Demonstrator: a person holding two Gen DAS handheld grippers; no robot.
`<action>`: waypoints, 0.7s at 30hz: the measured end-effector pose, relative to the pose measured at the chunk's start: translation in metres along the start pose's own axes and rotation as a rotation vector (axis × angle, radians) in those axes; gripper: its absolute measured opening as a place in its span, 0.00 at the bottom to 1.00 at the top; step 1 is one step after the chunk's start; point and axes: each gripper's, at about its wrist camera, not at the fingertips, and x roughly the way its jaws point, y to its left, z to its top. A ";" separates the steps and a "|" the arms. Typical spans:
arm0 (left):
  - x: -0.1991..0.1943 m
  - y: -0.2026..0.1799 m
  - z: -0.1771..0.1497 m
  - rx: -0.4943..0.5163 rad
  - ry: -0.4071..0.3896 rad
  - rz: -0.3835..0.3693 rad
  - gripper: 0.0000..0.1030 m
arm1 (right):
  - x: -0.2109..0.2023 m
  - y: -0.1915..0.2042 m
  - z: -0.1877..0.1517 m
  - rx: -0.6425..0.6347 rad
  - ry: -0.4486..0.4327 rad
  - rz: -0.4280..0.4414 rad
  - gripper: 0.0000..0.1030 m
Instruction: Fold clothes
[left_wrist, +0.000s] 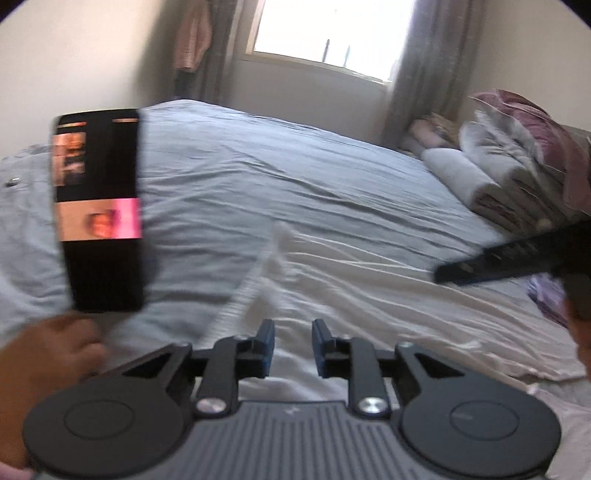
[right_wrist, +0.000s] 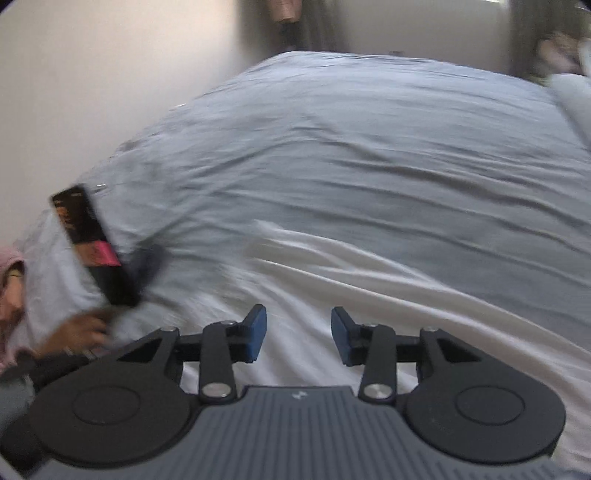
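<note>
Left claw (left_wrist: 293, 347): released, blue-padded jaws apart, nothing between them, hovering above the cloth
Right claw (right_wrist: 298, 334): released, jaws wide, holding nothing
Task item: wrinkled white cloth garment (left_wrist: 369, 288), spread flat on the bed just beyond both claws; ribbed edge raised at its left side
Bed: grey-blue crumpled bedsheet (right_wrist: 369, 147)
Left side: black upright phone with lit screen (left_wrist: 98, 206)
Far right: stack of folded grey and maroon linens (left_wrist: 517, 177)
Image quality: motion-blurred
</note>
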 end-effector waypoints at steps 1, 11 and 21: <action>0.002 -0.006 -0.001 0.007 -0.001 -0.012 0.23 | -0.009 -0.018 -0.007 0.019 0.003 -0.016 0.42; 0.033 -0.053 -0.009 0.058 0.034 0.000 0.39 | -0.082 -0.121 -0.087 0.164 -0.042 -0.151 0.42; 0.043 -0.062 -0.002 0.007 -0.021 0.009 0.49 | -0.077 -0.152 -0.090 0.168 -0.038 -0.161 0.42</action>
